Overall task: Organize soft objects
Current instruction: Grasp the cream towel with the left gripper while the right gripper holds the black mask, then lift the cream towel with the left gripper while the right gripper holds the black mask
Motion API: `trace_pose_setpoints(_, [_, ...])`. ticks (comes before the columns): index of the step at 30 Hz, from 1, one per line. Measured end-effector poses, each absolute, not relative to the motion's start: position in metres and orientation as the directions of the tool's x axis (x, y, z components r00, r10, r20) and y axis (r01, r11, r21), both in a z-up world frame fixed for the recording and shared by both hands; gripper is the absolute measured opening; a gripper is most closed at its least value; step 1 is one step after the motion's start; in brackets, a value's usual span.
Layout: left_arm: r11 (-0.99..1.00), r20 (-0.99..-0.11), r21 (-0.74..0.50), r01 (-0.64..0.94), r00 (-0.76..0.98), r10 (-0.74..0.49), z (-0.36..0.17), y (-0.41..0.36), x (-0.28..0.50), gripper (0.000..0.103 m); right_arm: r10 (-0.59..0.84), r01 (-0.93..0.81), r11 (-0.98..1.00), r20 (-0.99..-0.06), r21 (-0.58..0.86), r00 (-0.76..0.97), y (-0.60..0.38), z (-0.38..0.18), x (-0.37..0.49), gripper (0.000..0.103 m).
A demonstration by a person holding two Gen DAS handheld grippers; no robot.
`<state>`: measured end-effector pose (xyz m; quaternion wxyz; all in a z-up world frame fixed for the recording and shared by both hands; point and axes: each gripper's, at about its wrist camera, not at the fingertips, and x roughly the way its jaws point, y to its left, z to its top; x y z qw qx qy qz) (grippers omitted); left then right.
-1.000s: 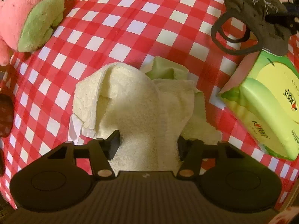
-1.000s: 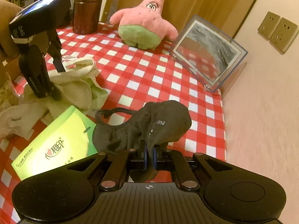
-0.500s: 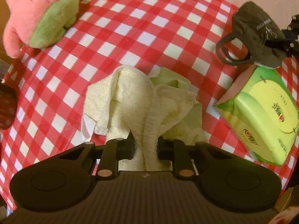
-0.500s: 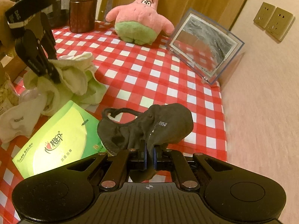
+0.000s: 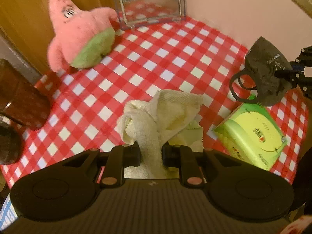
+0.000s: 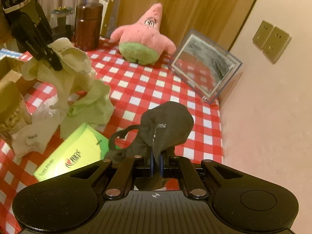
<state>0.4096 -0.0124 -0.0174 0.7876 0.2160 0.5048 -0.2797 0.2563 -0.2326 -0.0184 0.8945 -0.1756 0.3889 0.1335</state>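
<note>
Cream terry towel [image 5: 156, 120] is clamped between the left tongs [image 5: 151, 154], its bulk bunched ahead toward frame centre, above the worktop [image 5: 156, 54]. Dark face mask [image 6: 165, 128] is gripped by the right tongs [image 6: 156, 165], lower centre, long axis running forward from the fingertips. Neither item is released.

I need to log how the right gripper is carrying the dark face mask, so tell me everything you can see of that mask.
The dark face mask is dark grey soft fabric, crumpled into a rounded cup shape, with small pale print near its centre seam. A dark ear loop curls out on its left. The right gripper is shut on its lower edge, with a little fabric hanging below the fingers. It is held lifted over the red checked tablecloth, beside the green tissue pack; whether it touches the pack is unclear.
</note>
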Motion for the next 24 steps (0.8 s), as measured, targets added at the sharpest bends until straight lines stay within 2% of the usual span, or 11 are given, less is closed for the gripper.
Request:
trace_pose_setpoints(14, [0.825, -0.837, 0.052, 0.562, 0.476, -0.271, 0.070, 0.015, 0.350, 0.017, 0.111, -0.355, 0.906, -0.680, -0.230, 0.725, -0.228, 0.035, 0.211, 0.006])
trace_pose_setpoints(24, [0.864, -0.770, -0.025, 0.502, 0.542, -0.337, 0.099, 0.022, 0.276, 0.017, 0.151, -0.361, 0.911, -0.650, -0.201, 0.745, -0.224, 0.062, 0.161, 0.007])
